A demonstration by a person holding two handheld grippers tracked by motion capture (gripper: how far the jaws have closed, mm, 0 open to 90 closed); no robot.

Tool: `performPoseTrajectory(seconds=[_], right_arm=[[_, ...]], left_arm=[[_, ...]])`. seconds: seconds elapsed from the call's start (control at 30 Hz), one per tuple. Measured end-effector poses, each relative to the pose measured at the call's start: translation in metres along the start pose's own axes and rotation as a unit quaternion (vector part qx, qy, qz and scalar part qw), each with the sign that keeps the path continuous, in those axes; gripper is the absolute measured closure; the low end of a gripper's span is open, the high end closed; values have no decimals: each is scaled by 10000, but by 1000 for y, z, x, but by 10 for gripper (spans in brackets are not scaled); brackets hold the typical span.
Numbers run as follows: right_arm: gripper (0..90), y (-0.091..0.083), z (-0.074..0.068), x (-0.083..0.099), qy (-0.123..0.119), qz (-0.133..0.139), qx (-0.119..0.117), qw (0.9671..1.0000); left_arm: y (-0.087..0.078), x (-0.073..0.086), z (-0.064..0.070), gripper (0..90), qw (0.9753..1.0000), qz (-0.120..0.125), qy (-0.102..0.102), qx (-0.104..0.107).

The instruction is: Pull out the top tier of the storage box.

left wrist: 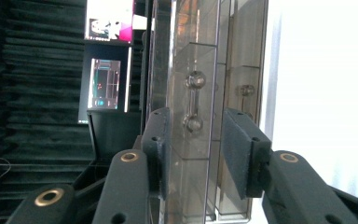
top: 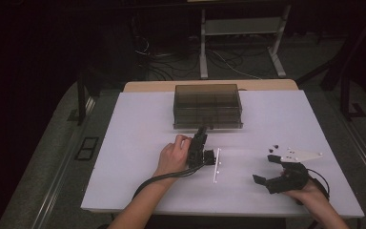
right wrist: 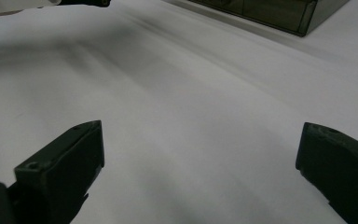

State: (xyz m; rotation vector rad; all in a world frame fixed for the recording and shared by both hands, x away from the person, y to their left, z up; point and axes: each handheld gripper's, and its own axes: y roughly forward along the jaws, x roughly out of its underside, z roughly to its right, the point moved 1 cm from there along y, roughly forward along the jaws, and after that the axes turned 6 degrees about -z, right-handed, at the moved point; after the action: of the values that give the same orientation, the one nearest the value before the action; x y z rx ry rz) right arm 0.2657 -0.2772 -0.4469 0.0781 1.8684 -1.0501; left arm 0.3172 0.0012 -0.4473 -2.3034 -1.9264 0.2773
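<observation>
A smoky clear plastic organizer box (top: 208, 106) sits toward the far middle of the white worktop (top: 133, 143). The left tool (top: 202, 135) is just in front of the box's near wall, turned on its side, its jaws apart. In the left gripper view they stand on either side of a small dumbbell-shaped latch (left wrist: 194, 101) on that wall, not closed on it. The right tool (top: 266, 168) rests well to the right of the box and nearer the person, jaws wide apart over bare worktop, holding nothing.
</observation>
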Motion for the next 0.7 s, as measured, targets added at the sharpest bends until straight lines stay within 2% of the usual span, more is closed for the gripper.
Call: performPoseTrajectory(seconds=[0.03, 0.07, 0.23, 0.33, 0.37, 0.5, 0.7], right_arm=[[5, 0, 0, 0, 0, 0, 0, 10000], [5, 0, 0, 0, -12, -3, 0, 10000], [5, 0, 0, 0, -17, -9, 15, 10000], [5, 0, 0, 0, -14, -12, 24, 10000], [5, 1, 0, 0, -14, -9, 23, 10000], [5, 1, 0, 0, -22, -8, 19, 10000], [5, 1, -1, 0, -47, -24, 4, 10000]], left_arm=[[-2, 1, 0, 604, 10000, -10, -4, 10], [-2, 1, 1, 587, 9999, 37, -94, 1], [-9, 5, 2, 542, 9999, -5, -116, 28], [-13, 7, 5, 504, 9997, -18, -217, 66], [-15, 8, 6, 488, 9998, -77, -143, 91], [-21, 10, 10, 449, 9998, -83, -126, 111], [-27, 11, 14, 392, 9996, -90, -250, 102]])
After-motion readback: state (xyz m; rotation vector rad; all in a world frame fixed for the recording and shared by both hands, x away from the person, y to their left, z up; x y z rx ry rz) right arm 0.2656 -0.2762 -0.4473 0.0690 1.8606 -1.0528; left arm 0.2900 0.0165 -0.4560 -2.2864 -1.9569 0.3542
